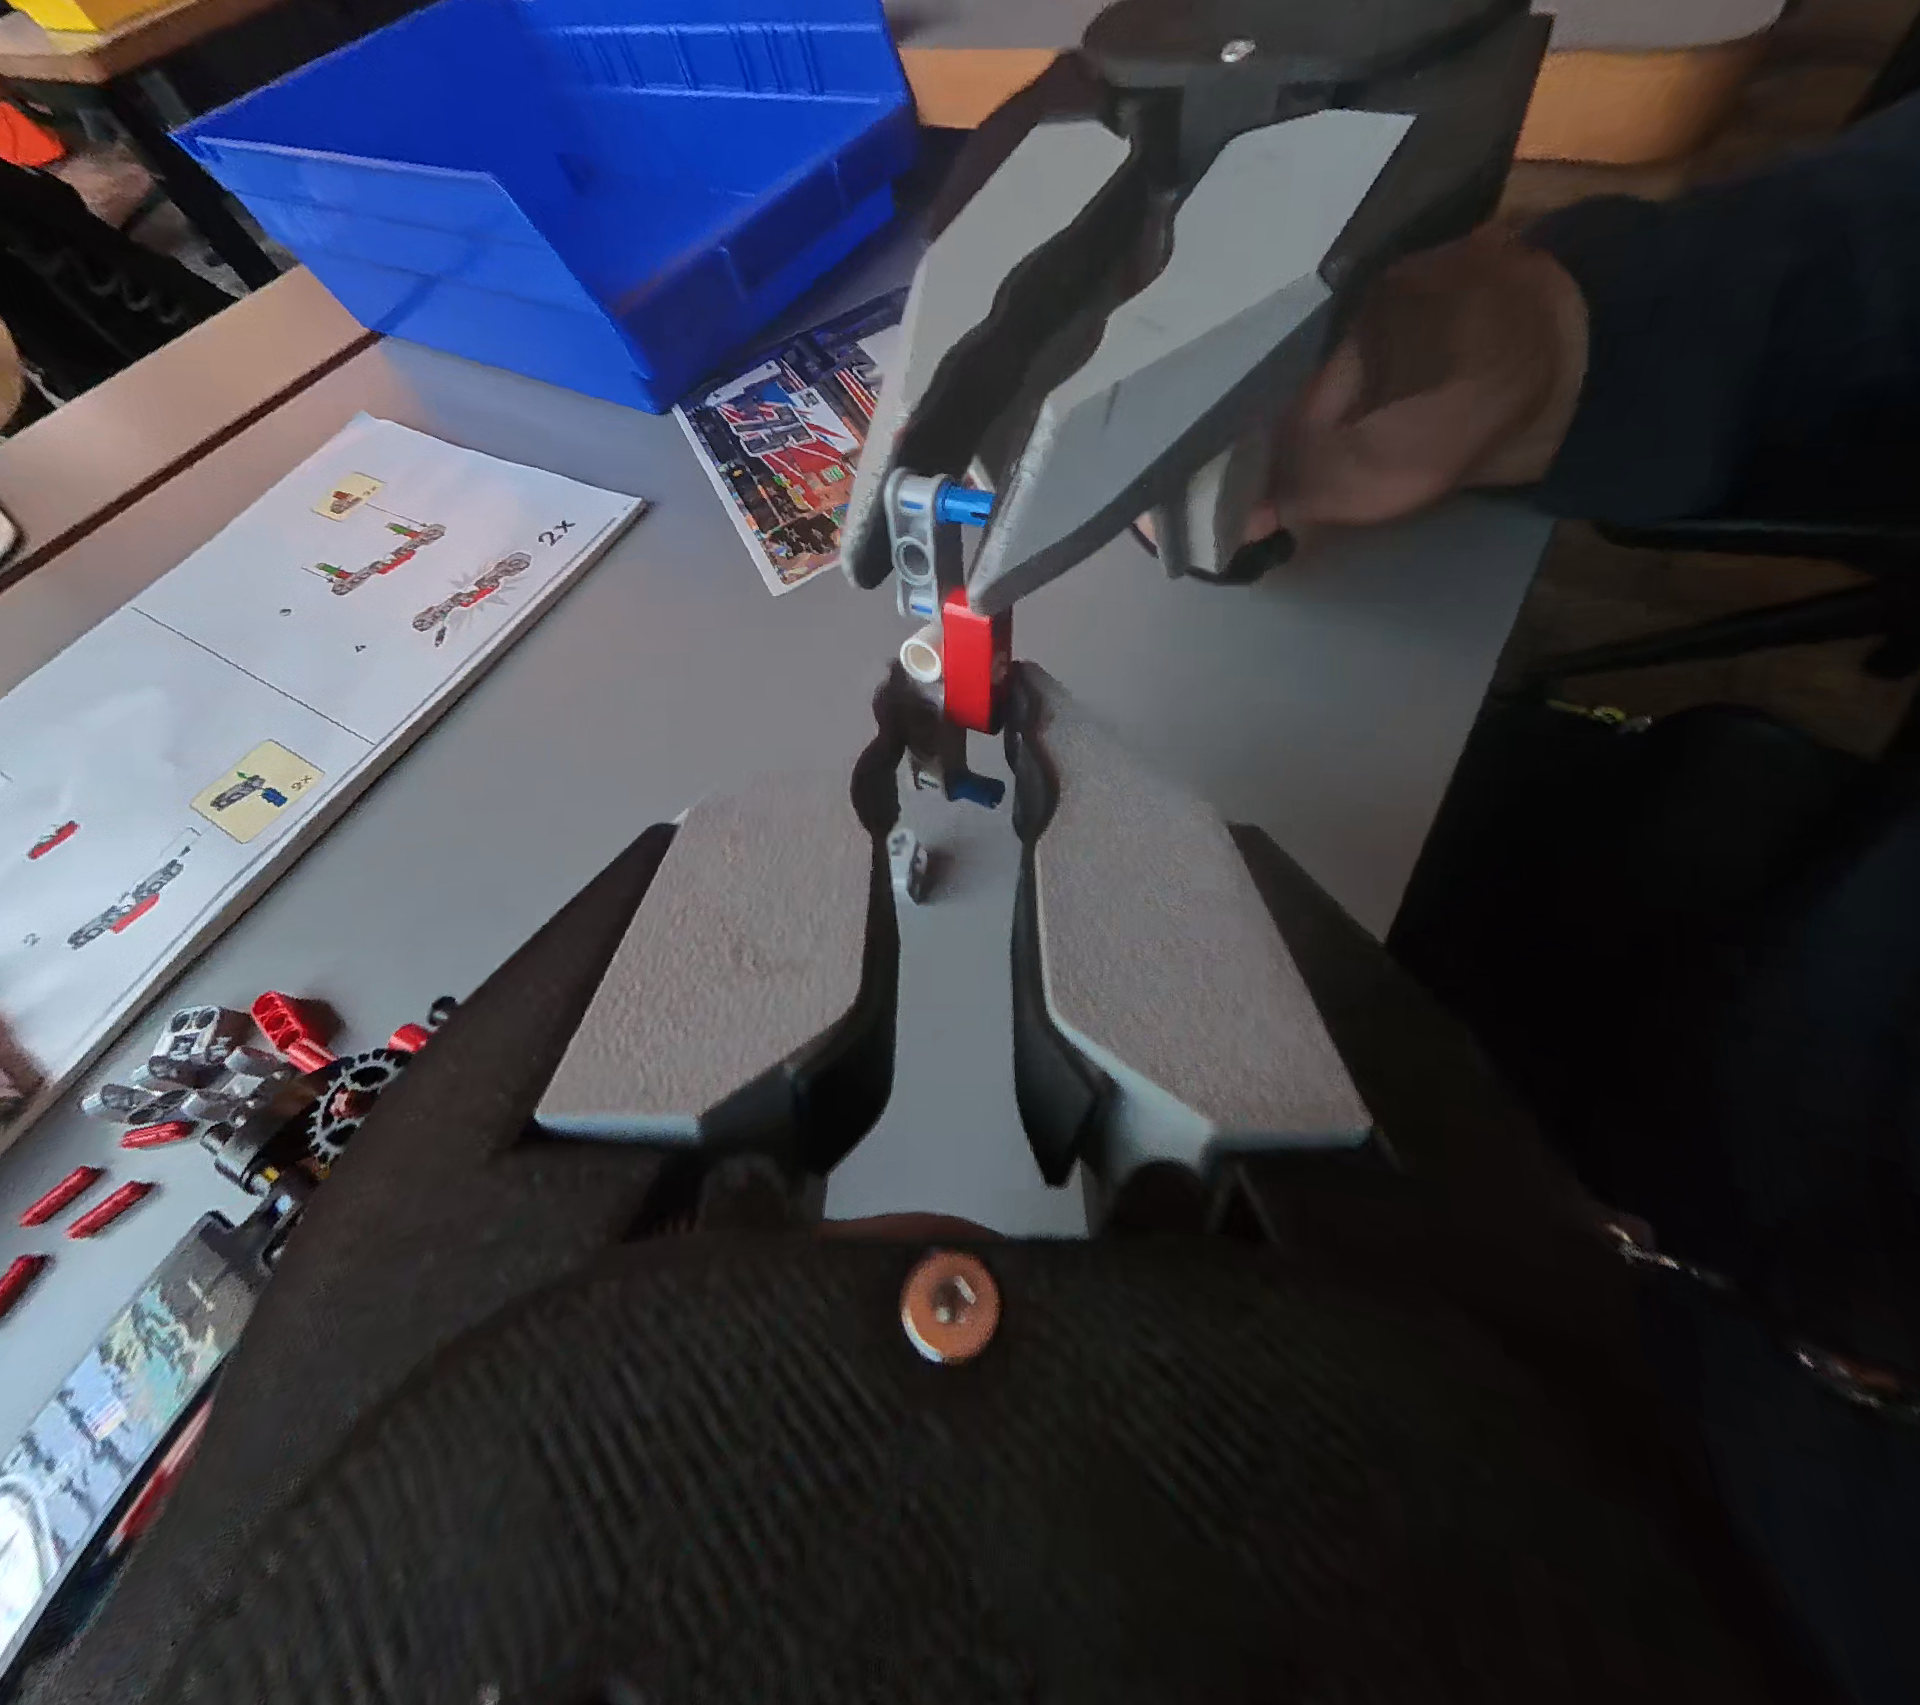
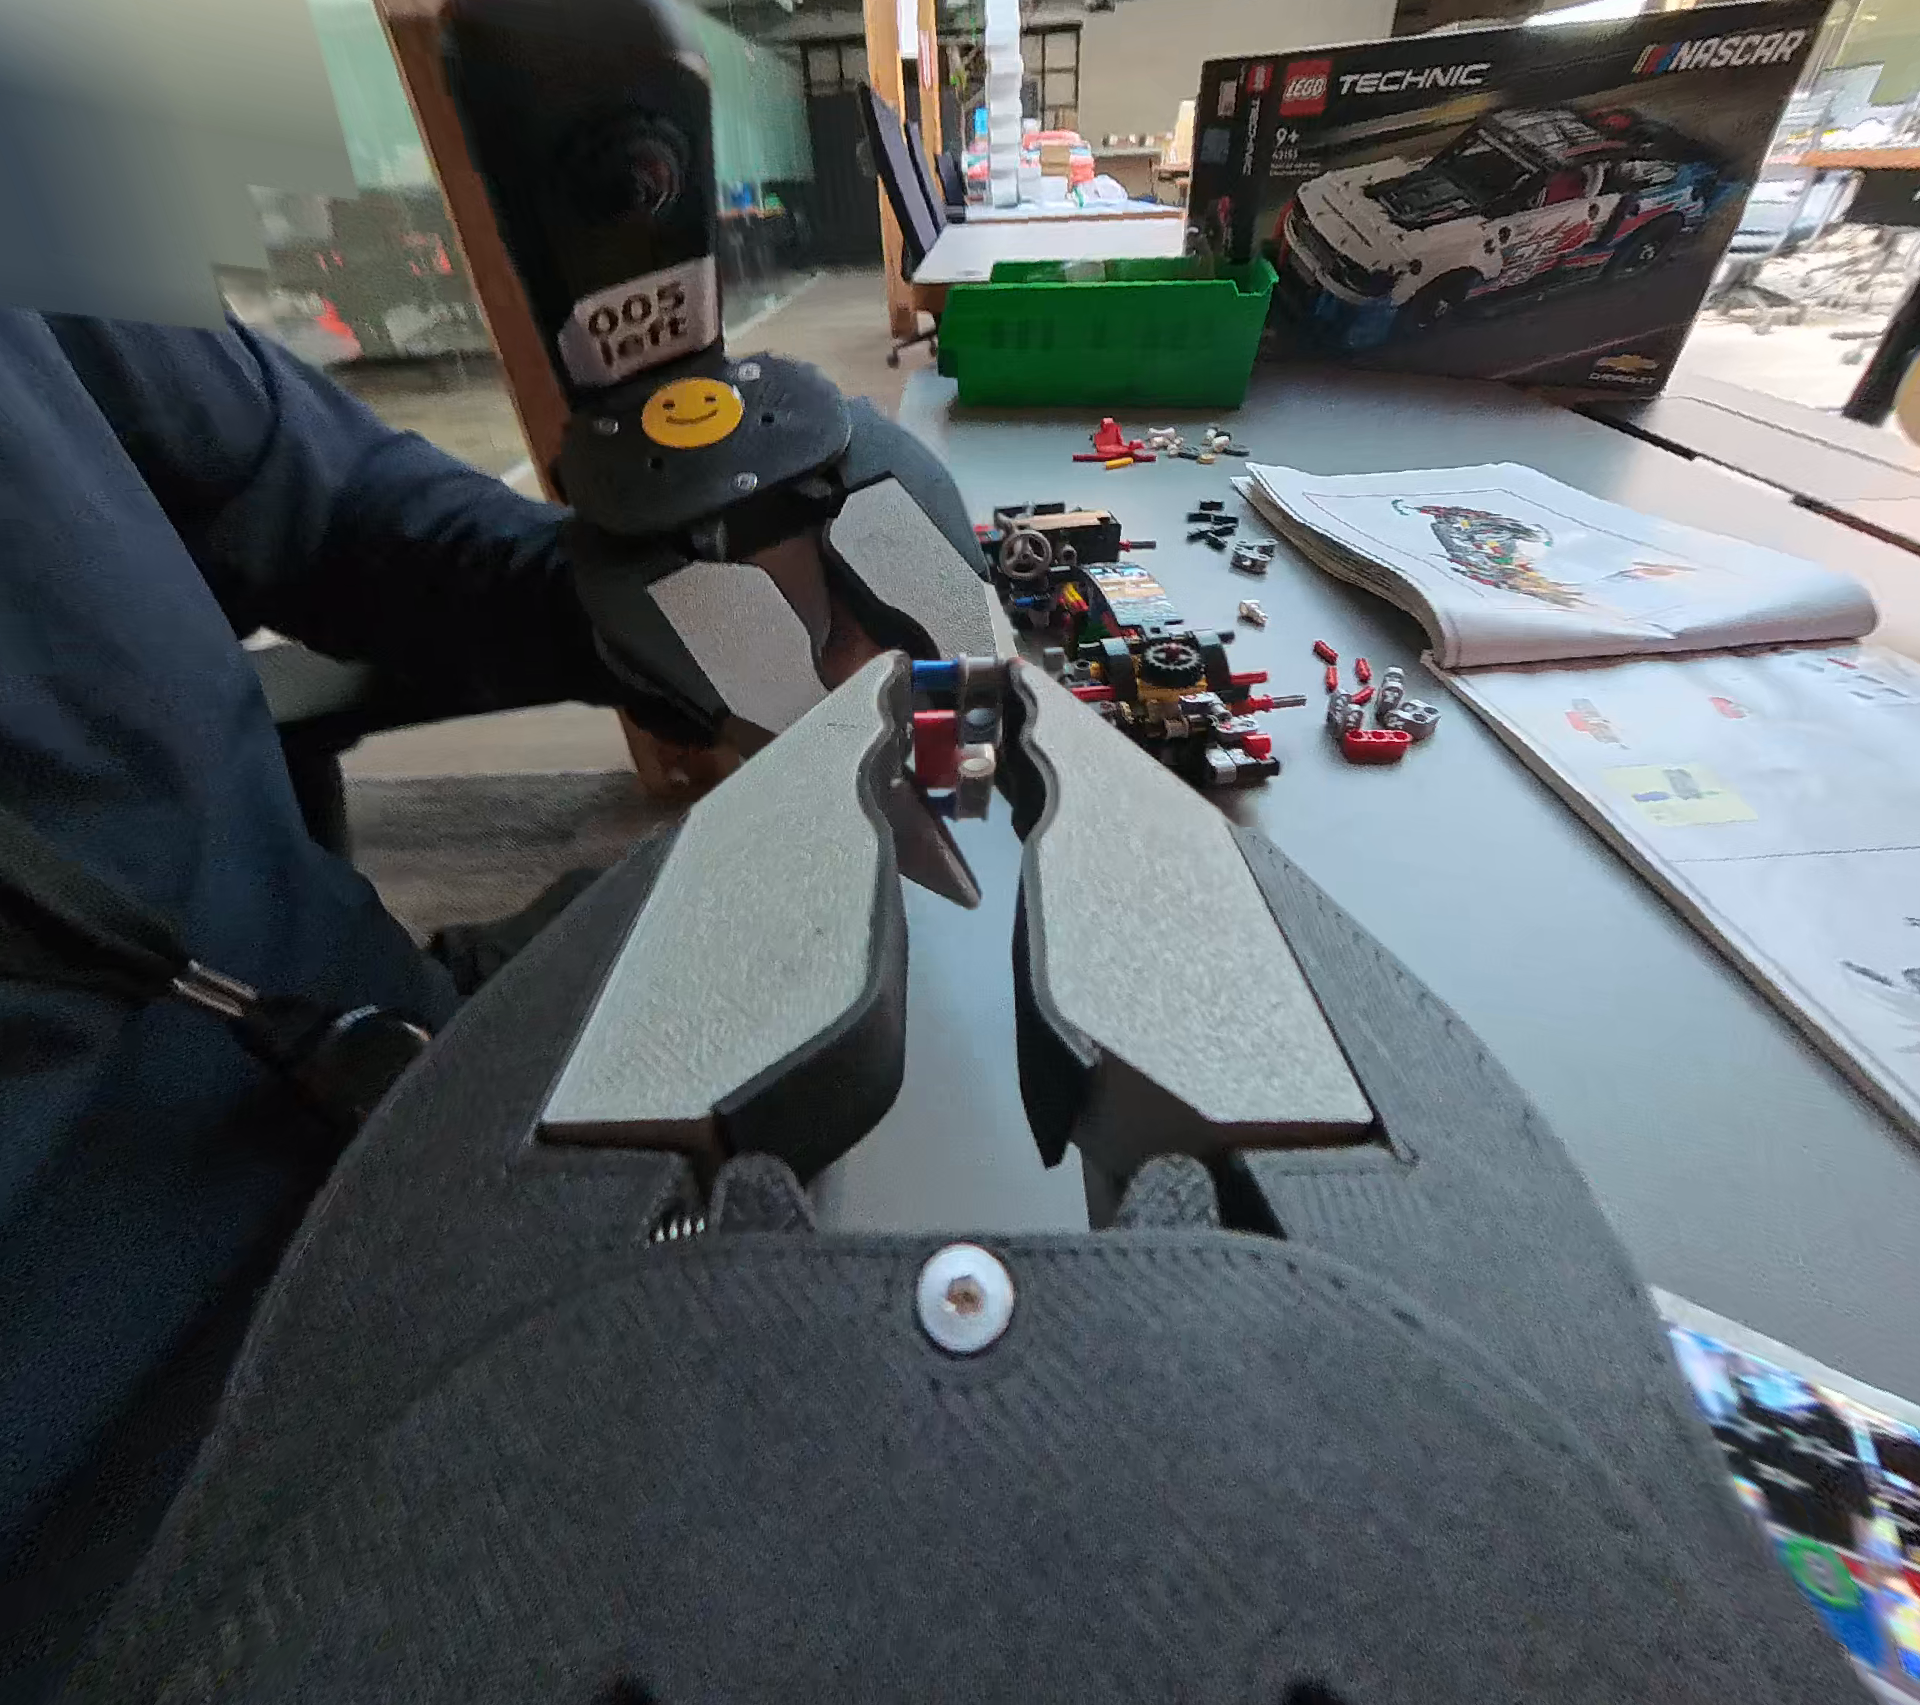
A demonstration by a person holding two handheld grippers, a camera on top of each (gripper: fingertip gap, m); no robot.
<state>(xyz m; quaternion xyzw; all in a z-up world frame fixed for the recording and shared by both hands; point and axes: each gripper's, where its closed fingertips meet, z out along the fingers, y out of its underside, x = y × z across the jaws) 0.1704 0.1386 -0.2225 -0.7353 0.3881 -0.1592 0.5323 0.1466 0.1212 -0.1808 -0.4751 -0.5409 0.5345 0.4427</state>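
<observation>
- Grey table: carries everything. Its near edge is cut off by both grippers' bodies.
- Toy box: stands upright at the table's far edge, w/ a green bin just beside it.
- Blue bin: sits toward the other end of the table. Its inside is hidden.
- Booklet: lies open and flat, partly out of frame.
- Half-built car: mid-table. The chassis is only partly done, w/ loose bits scattered beside it, not yet fitted.
- Small red-and-grey piece: held up in the air above the table, between the 2 grippers.
- Right gripper: nearly closed, clamped on the piece's grey end.
- Left gripper: nearly closed round the red end. The tips there are dark and blurry, so pad contact is hard to make out.
- Tiny grey bit: on the table below. Can't tell what kind.
</observation>
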